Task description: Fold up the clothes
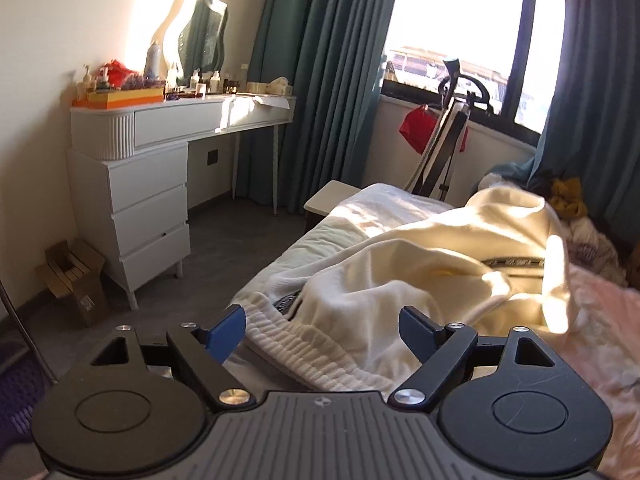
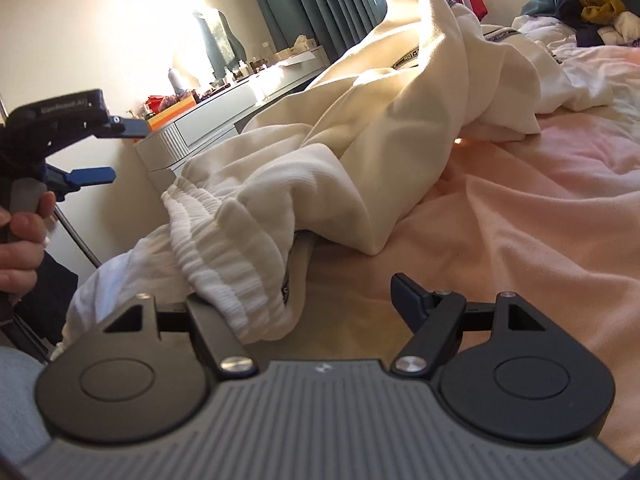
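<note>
A cream-white pair of sweatpants (image 1: 400, 280) lies crumpled on the bed, its ribbed elastic waistband (image 1: 316, 348) nearest me. My left gripper (image 1: 320, 332) is open, jaws wide apart just above the waistband, holding nothing. In the right wrist view the sweatpants (image 2: 360, 152) lie heaped across the pink sheet, with the waistband (image 2: 228, 256) at the lower left. My right gripper (image 2: 304, 296) is open; its left finger is hidden under the waistband, its right finger (image 2: 408, 296) rests over the sheet. The left gripper (image 2: 96, 152) shows there too, open, held in a hand.
The bed has a pink sheet (image 2: 520, 220). A pile of other clothes (image 2: 596, 4) lies at its far end. A white dresser with toiletries (image 1: 152, 152) stands left across the grey floor, a cardboard box (image 1: 72, 276) beside it. A garment steamer stand (image 1: 448, 132) is by the window.
</note>
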Action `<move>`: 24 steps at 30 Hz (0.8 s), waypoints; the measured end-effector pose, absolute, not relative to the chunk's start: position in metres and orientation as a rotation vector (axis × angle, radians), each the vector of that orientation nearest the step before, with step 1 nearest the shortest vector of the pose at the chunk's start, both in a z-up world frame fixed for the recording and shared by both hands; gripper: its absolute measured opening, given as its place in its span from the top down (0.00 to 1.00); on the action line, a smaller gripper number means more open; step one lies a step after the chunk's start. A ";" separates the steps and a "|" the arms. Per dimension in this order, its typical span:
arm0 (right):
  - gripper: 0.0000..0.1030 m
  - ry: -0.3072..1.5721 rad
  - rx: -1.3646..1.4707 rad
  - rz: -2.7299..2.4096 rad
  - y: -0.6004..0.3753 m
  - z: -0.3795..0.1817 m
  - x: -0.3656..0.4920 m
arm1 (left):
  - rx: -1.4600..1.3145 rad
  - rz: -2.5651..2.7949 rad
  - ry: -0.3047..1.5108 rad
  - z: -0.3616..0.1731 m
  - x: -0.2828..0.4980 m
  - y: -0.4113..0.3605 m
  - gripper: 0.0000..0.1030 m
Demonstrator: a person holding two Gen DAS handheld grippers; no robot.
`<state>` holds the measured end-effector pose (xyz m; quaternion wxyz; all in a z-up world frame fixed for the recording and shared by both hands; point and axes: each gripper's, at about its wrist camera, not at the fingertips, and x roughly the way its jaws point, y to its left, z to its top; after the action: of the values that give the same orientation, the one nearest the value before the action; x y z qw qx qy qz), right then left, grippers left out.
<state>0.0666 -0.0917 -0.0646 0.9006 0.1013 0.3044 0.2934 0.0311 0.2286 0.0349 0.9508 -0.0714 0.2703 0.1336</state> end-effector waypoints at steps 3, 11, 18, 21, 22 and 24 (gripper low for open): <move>0.27 0.601 0.150 0.604 -0.082 -0.064 0.064 | -0.017 0.267 0.599 0.023 0.034 0.234 0.17; 0.20 0.442 -0.093 0.645 -0.026 -0.064 0.055 | 0.119 0.223 0.641 -0.018 0.039 0.254 0.17; 0.20 0.395 -0.125 0.667 -0.005 -0.046 0.045 | 0.128 0.199 0.655 -0.050 0.061 0.280 0.18; 0.20 0.431 -0.051 0.676 -0.014 -0.037 0.042 | 0.124 0.198 0.646 -0.056 0.077 0.286 0.18; 0.20 0.446 -0.027 0.680 -0.017 -0.035 0.040 | 0.127 0.190 0.640 -0.056 0.083 0.287 0.18; 0.20 0.488 0.019 0.696 -0.024 -0.034 0.036 | 0.129 0.170 0.624 -0.057 0.094 0.290 0.18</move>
<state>0.0363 -0.0238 -0.0338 0.9110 0.0092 0.2365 0.3376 0.0935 0.2898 -0.0569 0.9461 0.0636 0.3062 0.0836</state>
